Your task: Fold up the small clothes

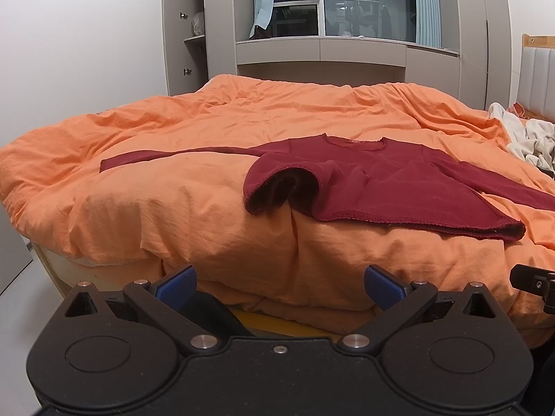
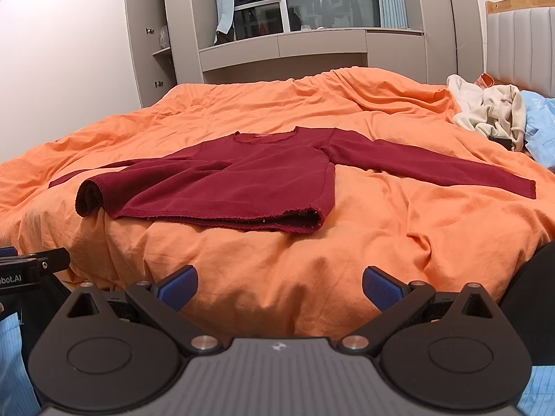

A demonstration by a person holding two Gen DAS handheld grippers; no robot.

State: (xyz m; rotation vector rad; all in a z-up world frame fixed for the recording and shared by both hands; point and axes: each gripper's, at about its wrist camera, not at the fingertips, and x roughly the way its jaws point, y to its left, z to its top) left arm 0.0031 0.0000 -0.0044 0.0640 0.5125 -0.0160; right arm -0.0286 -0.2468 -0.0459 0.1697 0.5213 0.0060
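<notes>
My left hand-held gripper (image 1: 279, 286) hangs in front of the near edge of the bed, its blue pads (image 1: 177, 286) set wide apart with nothing between them. My right hand-held gripper (image 2: 279, 286) is held the same way, blue fingers spread and empty, low over the orange duvet (image 2: 381, 235) at the bed's near side.

The dark red long-sleeved top (image 1: 381, 180) lies on the duvet, neckline away from me at 12 o'clock and hem toward me at 6 o'clock. From the left wrist view it sits up and to the right of my pads, around 1 o'clock, well apart from them. From the right wrist view the same top (image 2: 249, 183) sits around 11 o'clock, also well clear of the fingers.

One sleeve (image 1: 145, 161) runs flat out toward 9 o'clock. The other sleeve (image 2: 433, 166) stretches out toward 3 o'clock, its cuff lying on the duvet. The left corner of the hem (image 2: 90, 197) is curled up and open, showing the dark inside; the rest of the hem lies along a fold in the bedding.

At 2 o'clock in the right wrist view a heap of cream clothes (image 2: 485, 111) rests near the padded headboard (image 2: 520, 45), with a light blue cloth (image 2: 541, 121) just beside it. Grey cupboards (image 1: 347, 52) and a dark window (image 1: 367, 0) stand behind the bed at 12 o'clock.
</notes>
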